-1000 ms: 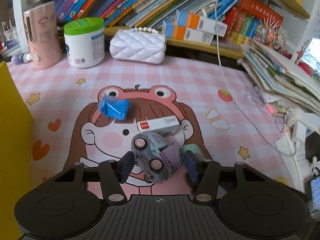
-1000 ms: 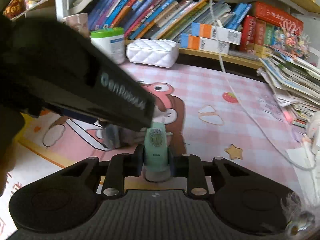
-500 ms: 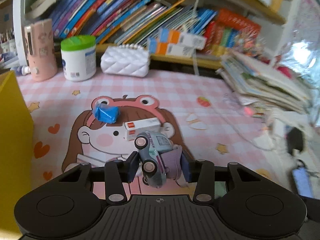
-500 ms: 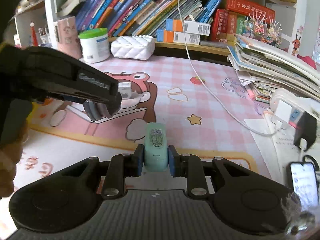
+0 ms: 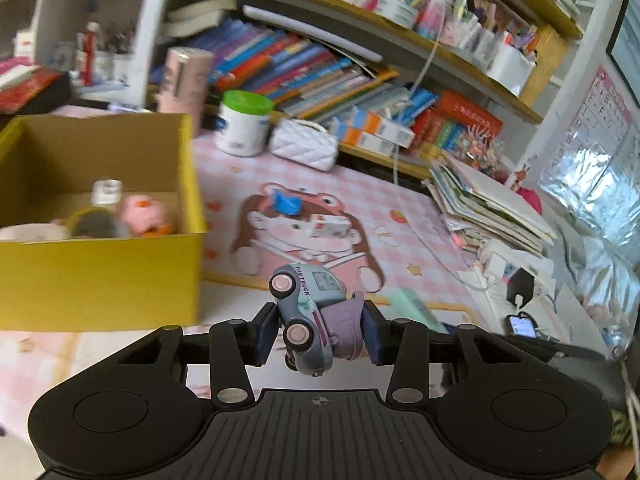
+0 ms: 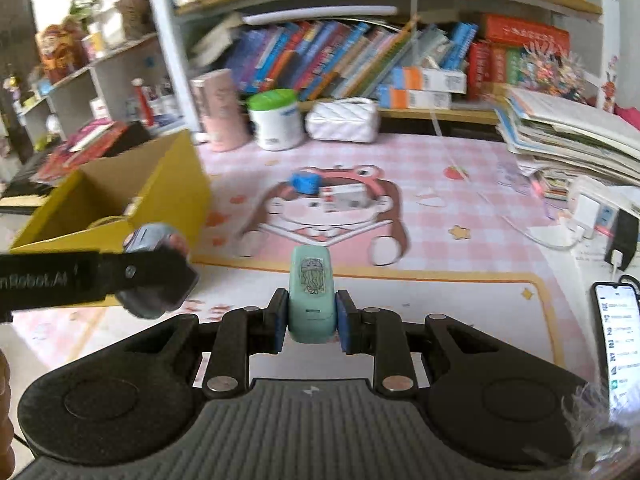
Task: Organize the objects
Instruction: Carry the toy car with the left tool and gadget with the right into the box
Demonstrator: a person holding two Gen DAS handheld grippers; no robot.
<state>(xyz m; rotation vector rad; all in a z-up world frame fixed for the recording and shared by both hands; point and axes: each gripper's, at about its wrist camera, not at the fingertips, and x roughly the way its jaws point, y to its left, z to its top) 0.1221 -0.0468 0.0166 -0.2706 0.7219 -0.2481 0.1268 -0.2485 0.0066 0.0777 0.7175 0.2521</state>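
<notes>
My left gripper (image 5: 318, 334) is shut on a grey toy truck (image 5: 306, 312) with pink wheels and a purple back, held in the air right of the yellow box (image 5: 100, 272). It also shows in the right wrist view (image 6: 154, 276) at the left, near the box (image 6: 168, 184). My right gripper (image 6: 312, 320) is shut on a mint green stamp block (image 6: 312, 296) with a jellyfish picture, held above the mat's front edge. A blue crumpled item (image 6: 305, 182) and a small white carton (image 6: 347, 198) lie on the pink cartoon mat (image 6: 460, 200).
The yellow box holds a pink toy (image 5: 144, 212), a bottle (image 5: 106, 192) and a white cup (image 5: 32, 232). A green-lidded tub (image 5: 244, 122), white quilted purse (image 5: 304, 148) and pink cylinder (image 5: 184, 80) stand by the bookshelf. Stacked books (image 6: 572, 136), charger (image 6: 584, 212) and phone (image 6: 618, 332) sit right.
Both grippers have lifted and pulled back from the mat with their objects. The left gripper has swung left, bringing the yellow box into view.
</notes>
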